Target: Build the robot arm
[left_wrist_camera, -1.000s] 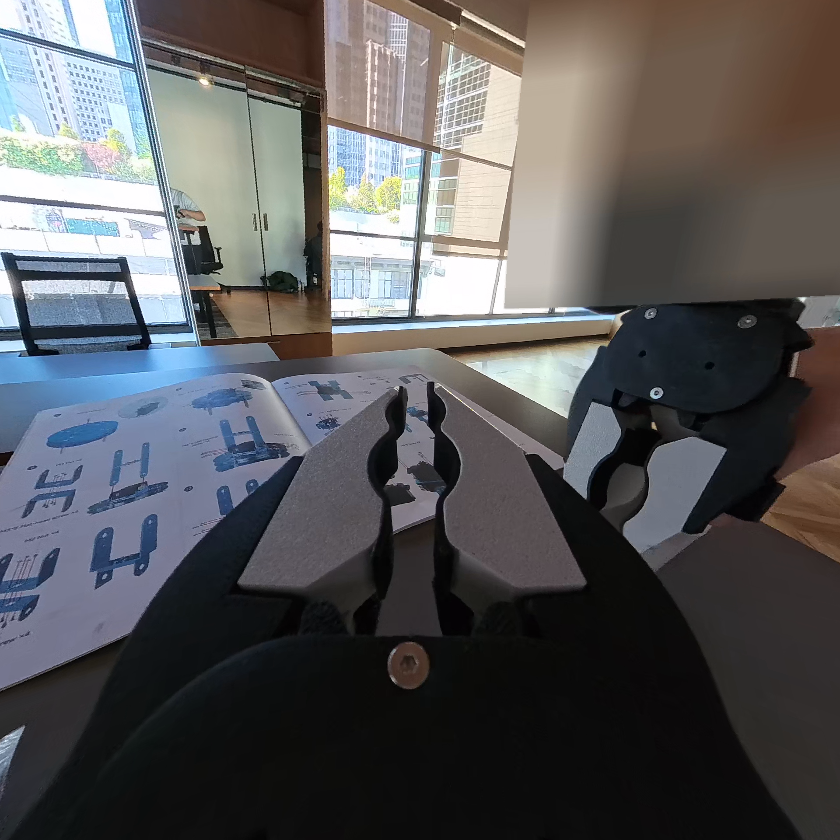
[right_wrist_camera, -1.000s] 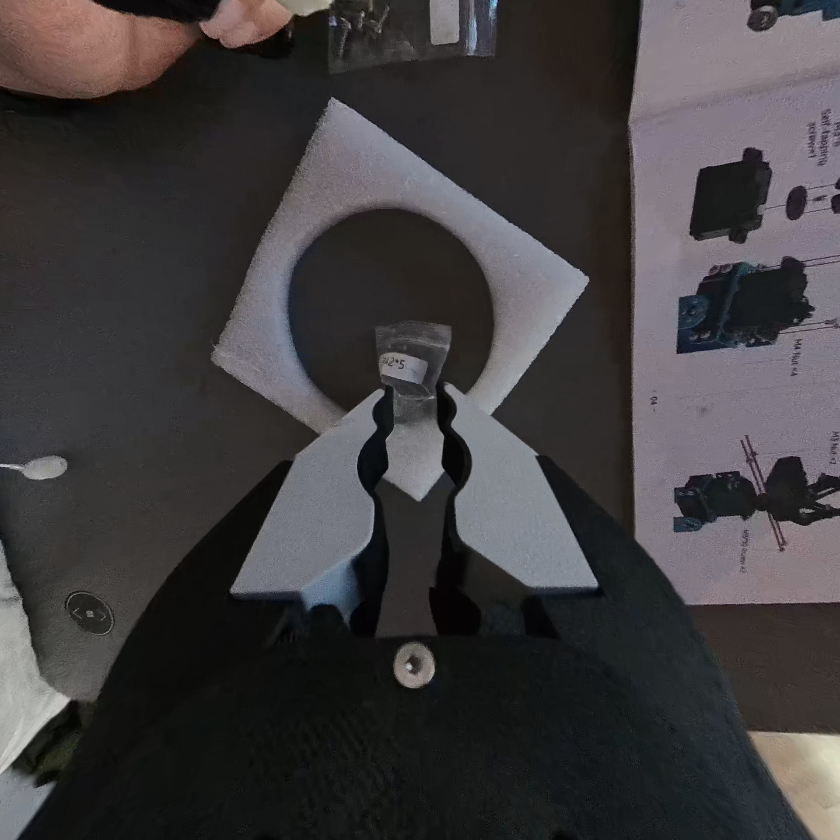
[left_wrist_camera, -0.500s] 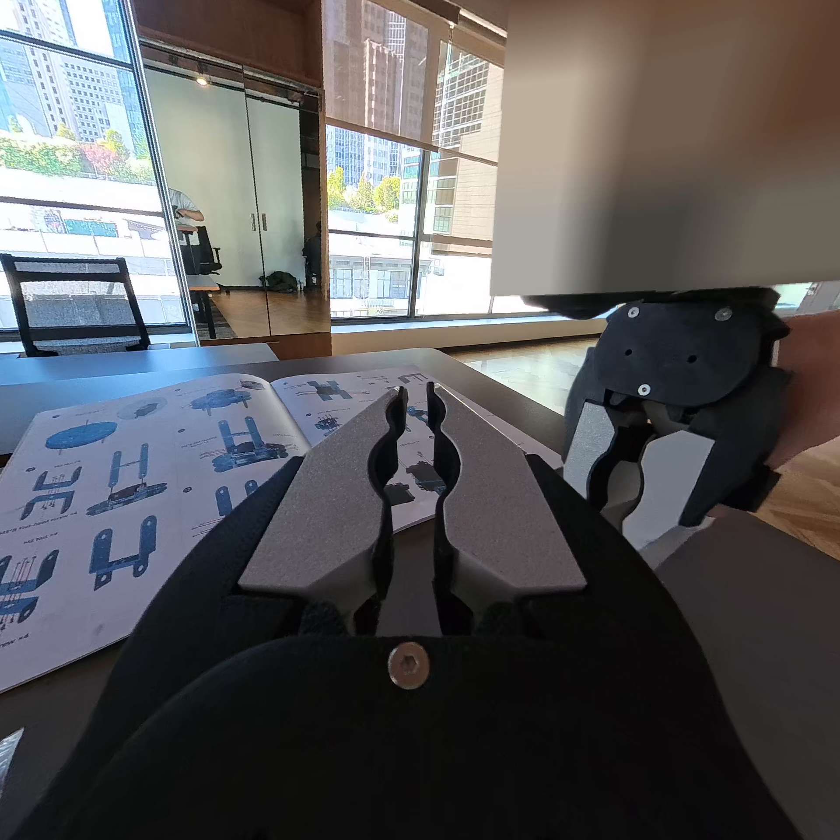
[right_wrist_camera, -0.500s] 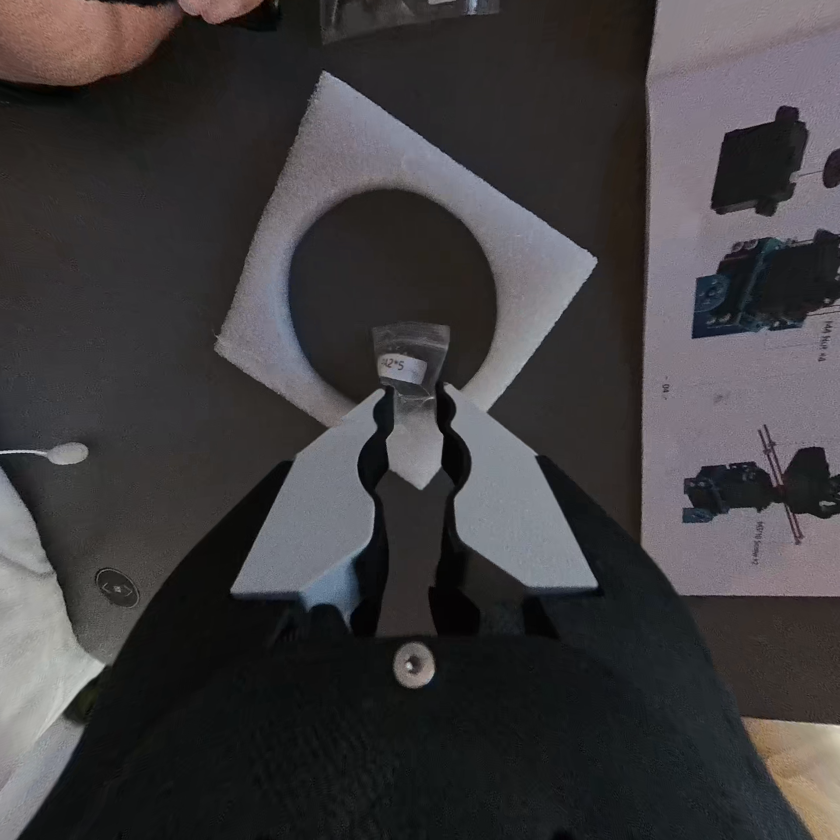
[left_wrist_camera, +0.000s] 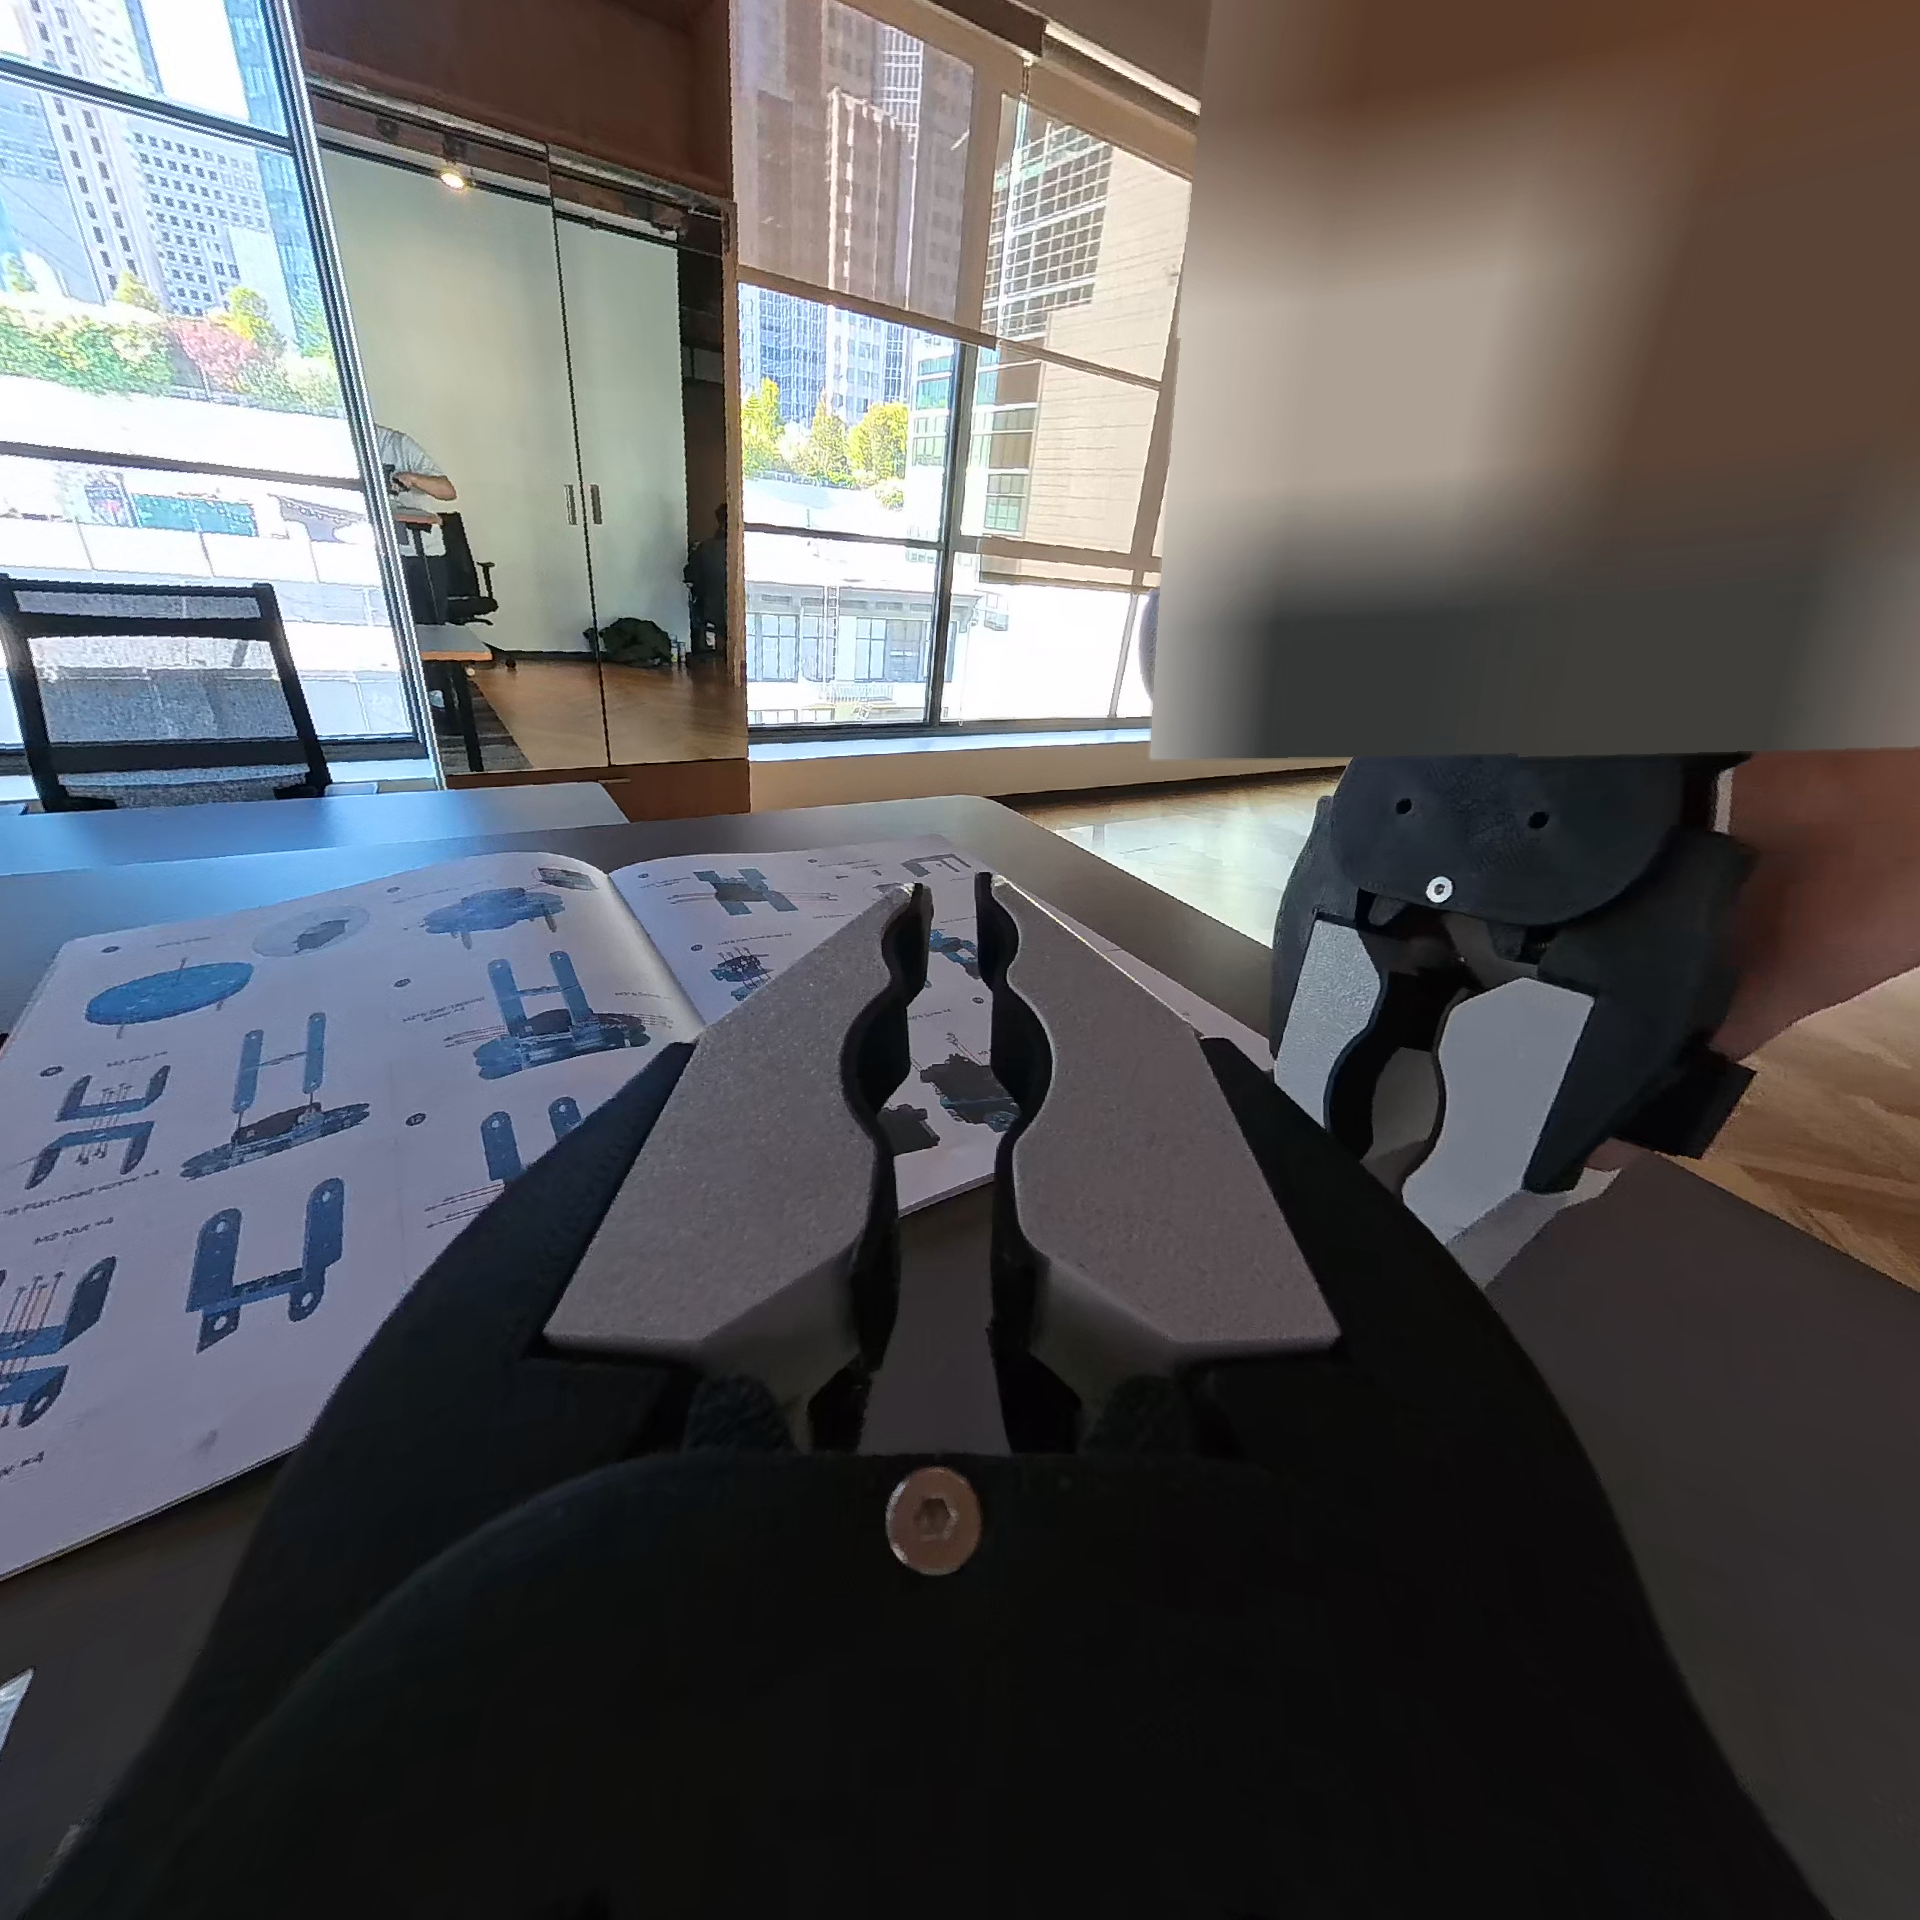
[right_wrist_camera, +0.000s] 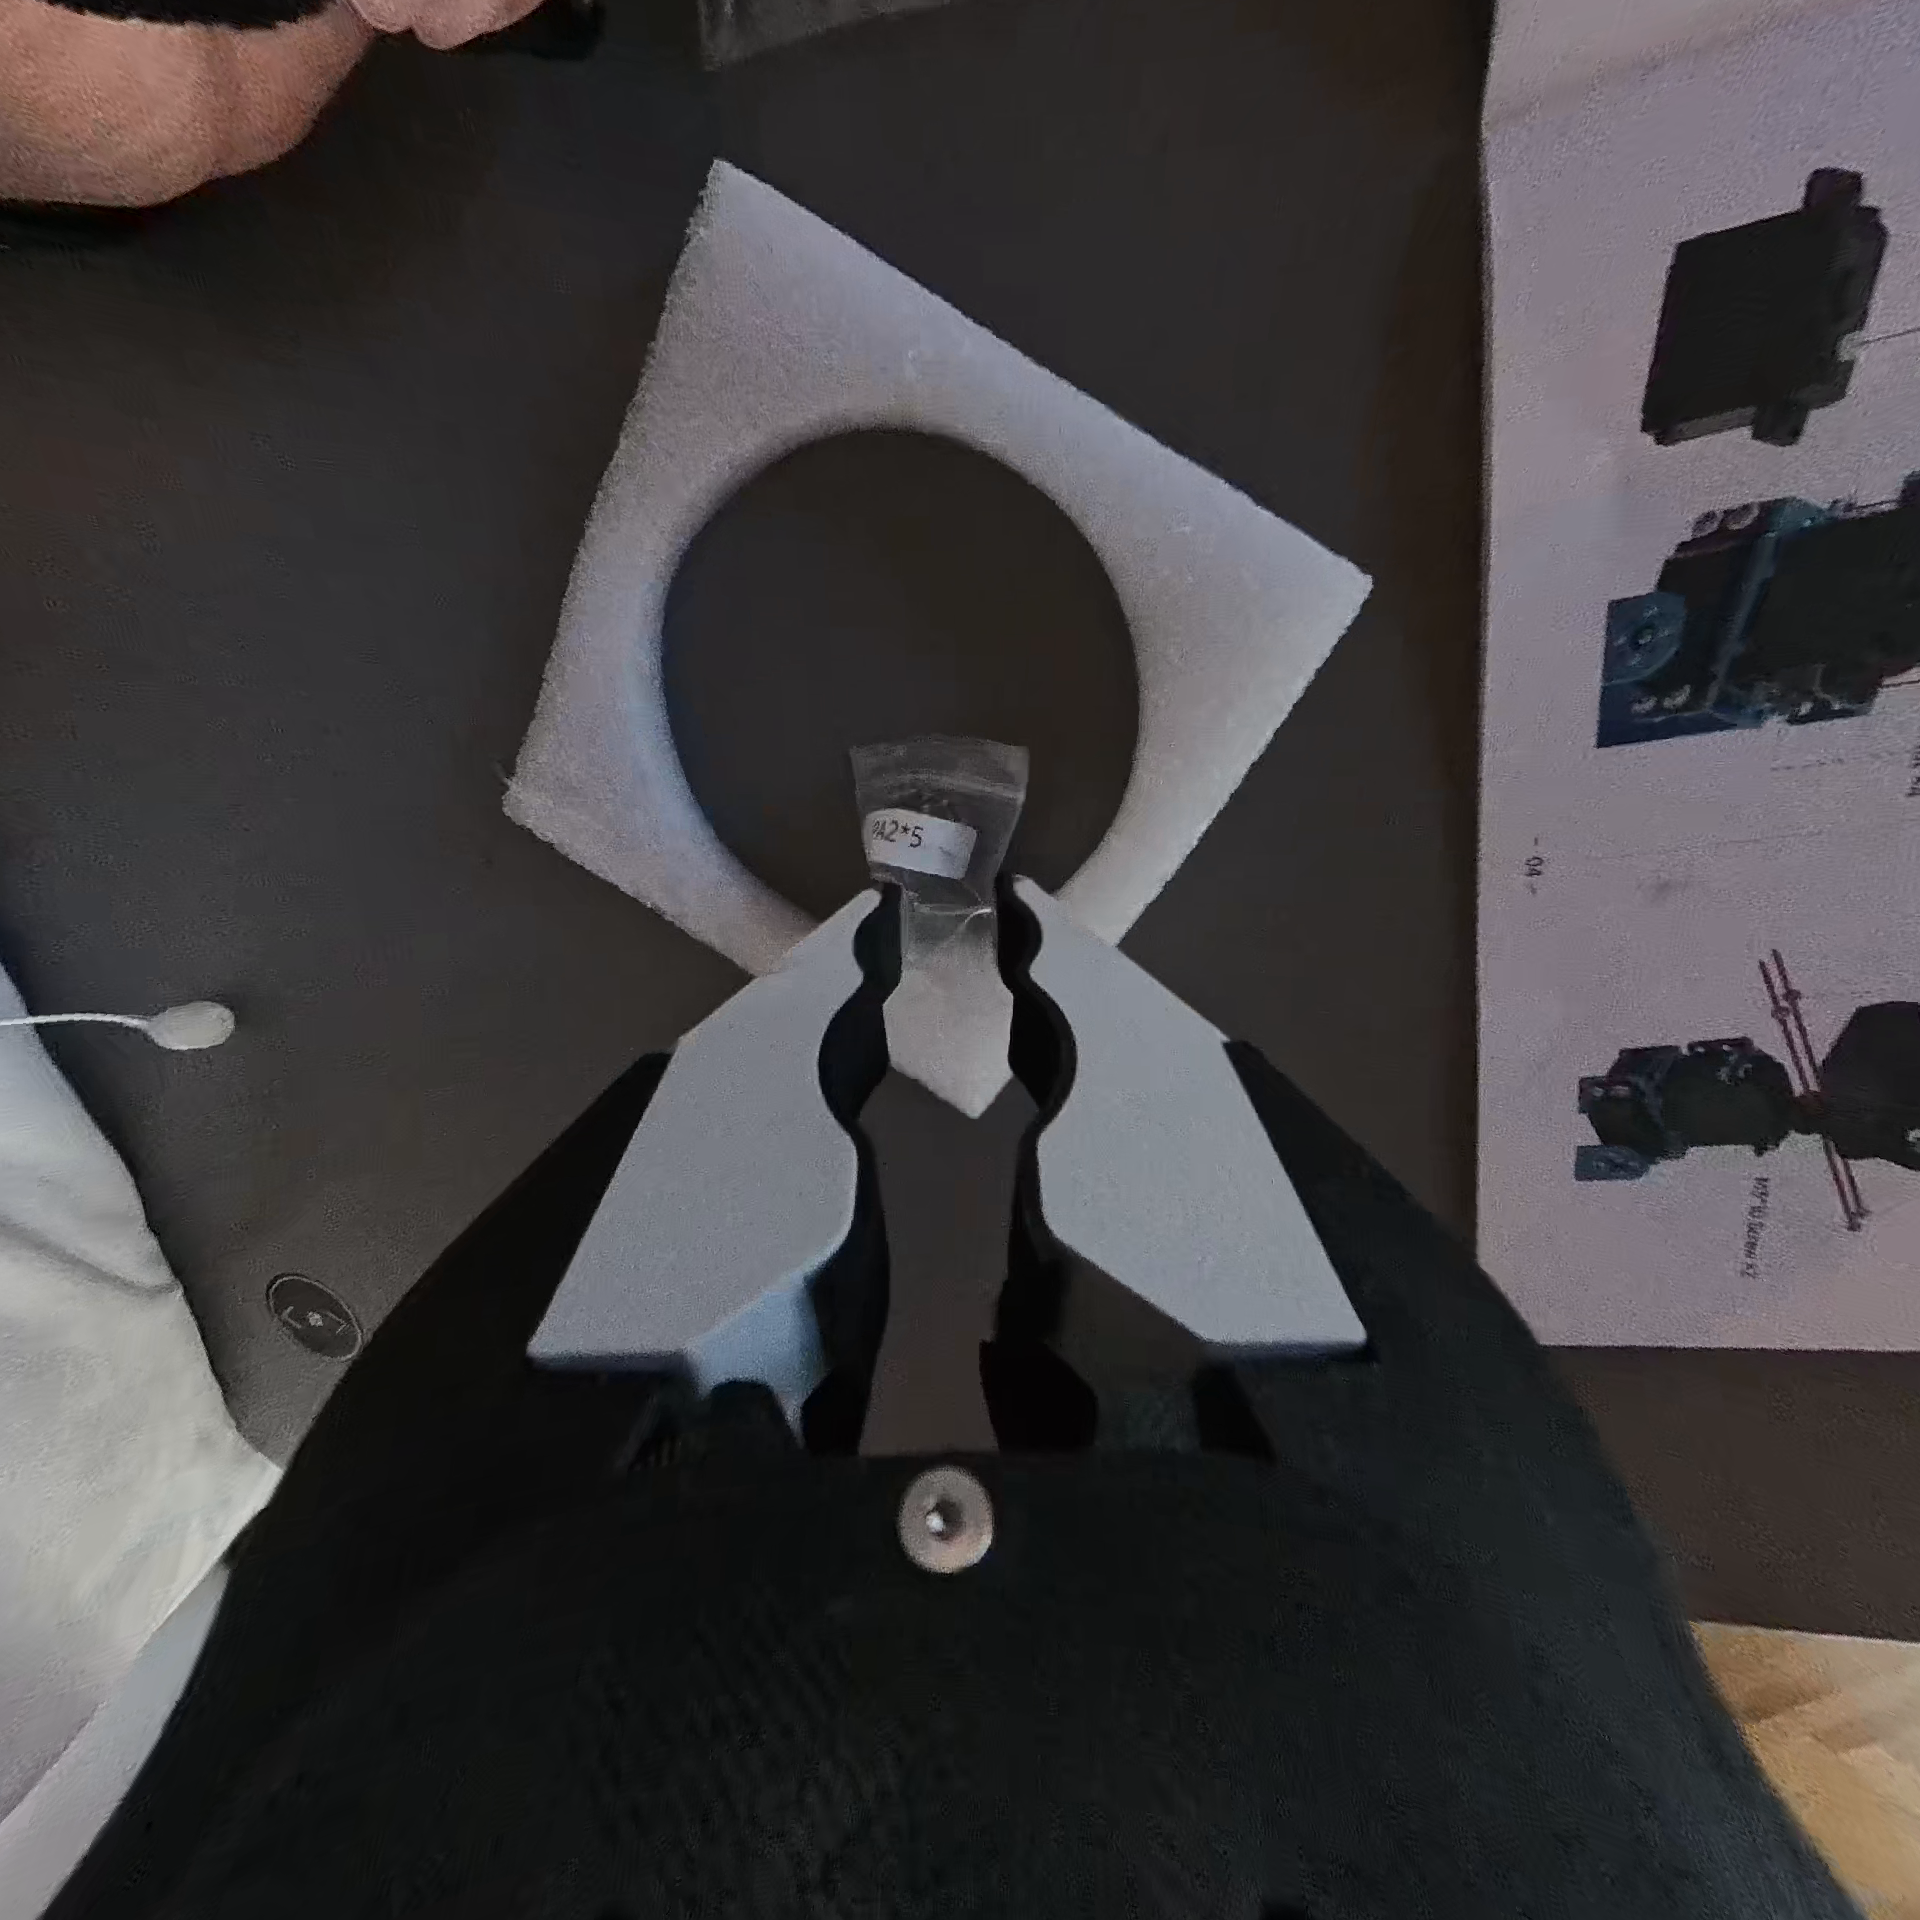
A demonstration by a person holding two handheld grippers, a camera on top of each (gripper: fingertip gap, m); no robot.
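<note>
My right gripper [right_wrist_camera: 943, 888] is shut on a small clear plastic bag [right_wrist_camera: 935, 805] with a white label. It holds the bag above the near edge of the round hole in a white foam square [right_wrist_camera: 831, 343], which lies on the dark table [right_wrist_camera: 312, 623]. My left gripper [left_wrist_camera: 948, 894] is empty, its jaws nearly together, and hovers low over the table in front of an open instruction manual [left_wrist_camera: 312, 1039]. The right gripper also shows in the left wrist view [left_wrist_camera: 1423, 1184], pointing down at the right. The manual lies right of the foam in the right wrist view [right_wrist_camera: 1704, 727].
A person's forearm [right_wrist_camera: 156, 114] rests at the top left. A white cloth [right_wrist_camera: 62, 1299] and a small white pad on a thread [right_wrist_camera: 192, 1023] lie at the left. The table edge and wood floor [right_wrist_camera: 1818, 1766] are near right. A black chair [left_wrist_camera: 156, 696] stands behind the table. One gripper's finger ends stand about 15 centimetres off the other's.
My right gripper has drifted slightly over the foam with the bag still held. The left gripper has not moved.
</note>
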